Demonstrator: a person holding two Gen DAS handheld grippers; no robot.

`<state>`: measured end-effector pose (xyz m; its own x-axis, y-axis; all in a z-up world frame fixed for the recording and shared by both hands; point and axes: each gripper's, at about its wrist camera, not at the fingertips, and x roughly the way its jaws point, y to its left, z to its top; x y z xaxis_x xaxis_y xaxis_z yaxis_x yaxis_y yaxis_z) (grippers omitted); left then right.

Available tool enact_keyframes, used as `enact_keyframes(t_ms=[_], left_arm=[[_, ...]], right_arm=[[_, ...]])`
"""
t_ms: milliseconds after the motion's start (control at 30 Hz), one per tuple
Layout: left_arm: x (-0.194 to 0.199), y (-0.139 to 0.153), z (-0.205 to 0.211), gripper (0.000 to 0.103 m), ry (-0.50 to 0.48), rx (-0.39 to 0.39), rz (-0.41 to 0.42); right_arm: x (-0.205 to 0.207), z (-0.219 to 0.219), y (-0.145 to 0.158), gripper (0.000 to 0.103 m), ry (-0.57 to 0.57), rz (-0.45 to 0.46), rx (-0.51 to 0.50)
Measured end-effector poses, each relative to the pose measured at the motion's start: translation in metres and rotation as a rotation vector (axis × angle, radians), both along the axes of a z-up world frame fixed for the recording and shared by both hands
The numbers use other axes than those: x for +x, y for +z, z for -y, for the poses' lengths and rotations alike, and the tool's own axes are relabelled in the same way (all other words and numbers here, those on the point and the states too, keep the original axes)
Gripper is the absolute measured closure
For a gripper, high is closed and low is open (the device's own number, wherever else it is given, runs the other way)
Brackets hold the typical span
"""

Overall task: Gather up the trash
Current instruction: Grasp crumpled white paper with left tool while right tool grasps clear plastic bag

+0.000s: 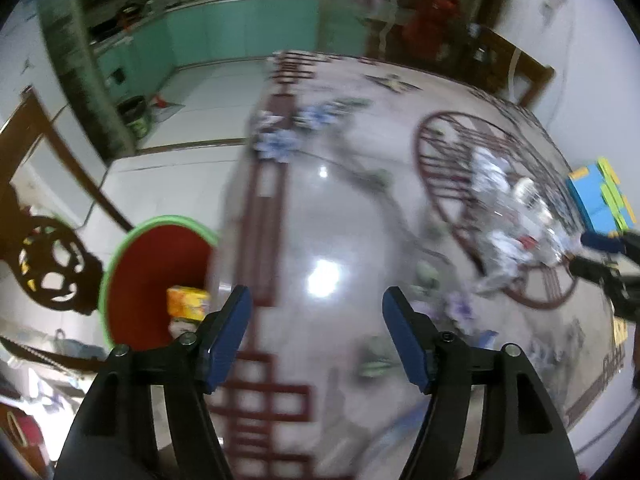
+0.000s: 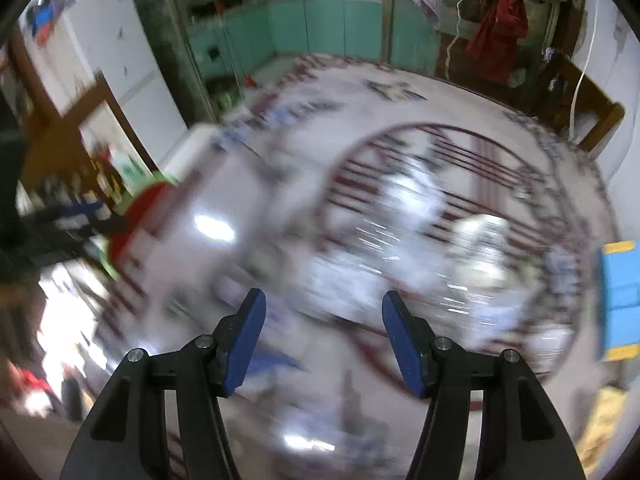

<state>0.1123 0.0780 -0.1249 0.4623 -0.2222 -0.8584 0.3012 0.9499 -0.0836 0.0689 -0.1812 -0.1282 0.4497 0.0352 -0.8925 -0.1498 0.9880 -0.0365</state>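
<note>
With both sets of jaws spread and empty, I am between pickups. Crumpled white paper and clear plastic scraps (image 1: 508, 216) lie well right of the green-rimmed red plastic bin (image 1: 156, 276); next, my right gripper (image 2: 324, 338) must straddle one scrap.

Both wrist views: down onto table (image 1: 320, 208)

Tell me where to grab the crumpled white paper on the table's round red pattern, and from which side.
Take the crumpled white paper across a raised fold near its top, coming down from above: it lies loose on the flat table, among clear wrapping. Blur hides its exact creases, so judge the fold up close.
</note>
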Motion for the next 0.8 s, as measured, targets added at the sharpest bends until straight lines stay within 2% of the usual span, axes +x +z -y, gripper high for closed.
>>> enact_keyframes(t_ms=[100, 267, 467, 567, 633, 667, 700, 800], left_arm=[[-0.014, 0.0, 0.033, 0.03, -0.037, -0.016, -0.013], [-0.031, -0.002, 0.08, 0.028, -0.085, -0.03, -0.037], [-0.039, -0.005, 0.123, 0.026, -0.12, -0.007, -0.05], [-0.039, -0.008, 0.14, 0.026, -0.136, 0.013, -0.069], [-0.039, -0.008, 0.149, 0.026, -0.142, 0.017, -0.071], [-0.037, -0.008, 0.152, 0.026, -0.143, 0.02, -0.072], [-0.036, -0.008, 0.156, 0.026, -0.144, 0.022, -0.074], [-0.027, -0.012, 0.166, 0.026, -0.151, 0.019, -0.077]], right_arm=[[-0.001, 0.052, -0.008, 0.044, 0.038, -0.042, -0.111], [0.013, 0.108, -0.036, 0.043, 0.071, -0.139, -0.102], [0.04, 0.116, -0.077, 0.043, 0.089, -0.197, -0.073], [0.044, 0.119, -0.086, 0.043, 0.068, -0.161, -0.041], [0.045, 0.122, -0.091, 0.063, 0.048, -0.17, -0.016], [0.044, 0.126, -0.094, 0.091, 0.033, -0.187, 0.03], [0.042, 0.129, -0.094, 0.1, 0.018, -0.179, 0.058], [0.031, 0.133, -0.081, 0.102, -0.031, -0.111, 0.143]])
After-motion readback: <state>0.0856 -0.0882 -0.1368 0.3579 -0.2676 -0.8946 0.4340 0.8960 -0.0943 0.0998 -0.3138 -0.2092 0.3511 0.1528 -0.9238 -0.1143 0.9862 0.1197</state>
